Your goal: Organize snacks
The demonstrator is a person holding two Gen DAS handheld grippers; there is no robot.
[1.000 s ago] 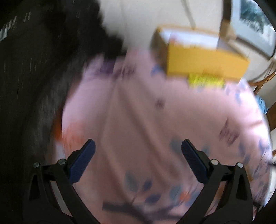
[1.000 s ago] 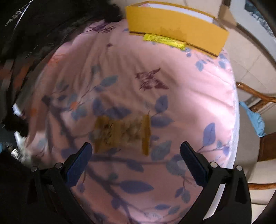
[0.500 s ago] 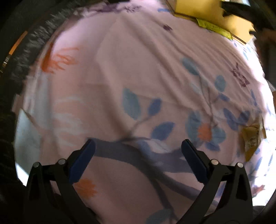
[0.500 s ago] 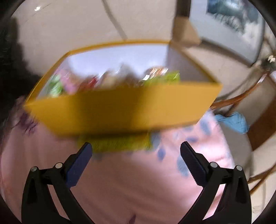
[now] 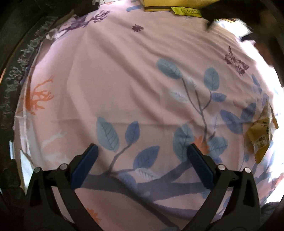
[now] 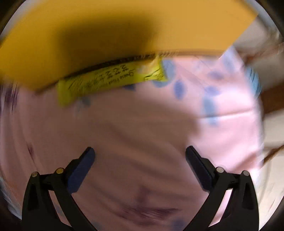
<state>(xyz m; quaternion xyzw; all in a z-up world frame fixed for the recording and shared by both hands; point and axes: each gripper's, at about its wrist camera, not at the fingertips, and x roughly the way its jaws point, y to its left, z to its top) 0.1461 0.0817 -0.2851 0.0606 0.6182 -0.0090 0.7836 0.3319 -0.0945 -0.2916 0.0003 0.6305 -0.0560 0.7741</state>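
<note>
1. My left claw (image 5: 141,165) is spread wide with nothing between its blue pads; it hangs over a pink cloth (image 5: 124,80) printed with blue leaves and a dark branch.
2. My right claw (image 6: 140,167) is likewise spread and empty; its view is blurred.
3. A yellow snack packet (image 6: 110,80) with dark printed lettering lies flat on the pink cloth, ahead of my right claw, its far long edge touching the base of the yellow box (image 6: 124,26).
4. The yellow box fills the top of the right wrist view; its contents cannot be seen.
5. In the left wrist view, a tan snack packet (image 5: 261,136) lies on the cloth at the far right, well apart from the box (image 5: 159,5) at the top edge.
</note>
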